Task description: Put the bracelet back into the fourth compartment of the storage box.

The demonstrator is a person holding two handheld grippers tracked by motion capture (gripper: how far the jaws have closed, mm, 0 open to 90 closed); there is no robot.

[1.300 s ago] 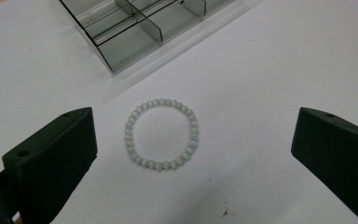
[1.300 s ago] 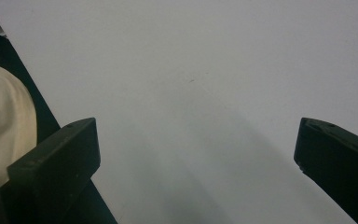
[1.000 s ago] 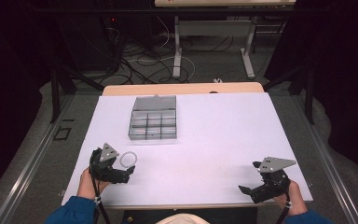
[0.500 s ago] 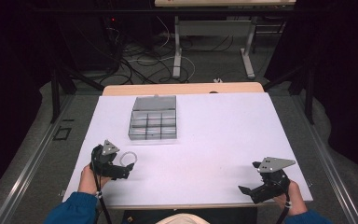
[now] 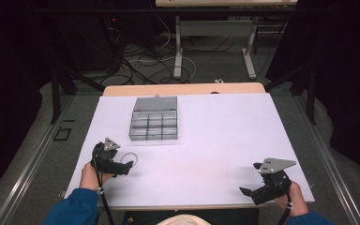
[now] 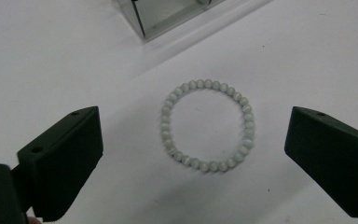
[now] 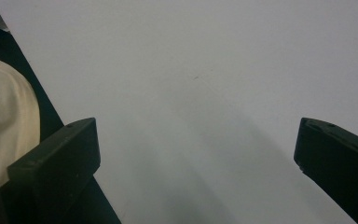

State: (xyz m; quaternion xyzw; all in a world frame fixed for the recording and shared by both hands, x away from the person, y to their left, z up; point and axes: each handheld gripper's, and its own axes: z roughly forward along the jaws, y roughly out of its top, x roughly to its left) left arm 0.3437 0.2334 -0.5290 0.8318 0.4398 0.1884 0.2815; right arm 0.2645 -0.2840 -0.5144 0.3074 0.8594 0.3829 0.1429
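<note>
Bracelet point(image 6: 208, 125) position: a closed ring of pale, milky beads lies flat on the white tabletop point(image 5: 225, 140), near the front left corner as the high view point(image 5: 130, 158) shows it; in the left gripper view it sits centred between the two black jaws, touching neither, with bare surface on both sides of the ring. Left claw point(image 5: 126, 166) status: held in the person's left hand point(image 5: 90, 176), angled toward the bracelet; its jaws stand wide apart with nothing pressed between them, and they have just been closing slightly with the bracelet lying between them, not yet gripped. Right claw point(image 5: 244, 191) status: held in the person's right hand point(image 5: 296, 202) near the front right edge of the tabletop, well apart from the bracelet; the right gripper view shows its jaws point(image 7: 196, 154) wide apart over bare white surface, clamped on nothing. Compartment box point(image 5: 154, 119): a clear, grey-tinted case divided into small cells, lid raised at the back, stands on the tabletop beyond the bracelet and apart from it; one corner of it point(image 6: 168, 16) appears at the top of the left gripper view. Blue sleeves point(image 5: 72, 208) cover the forearms at the bottom of the high view.
</note>
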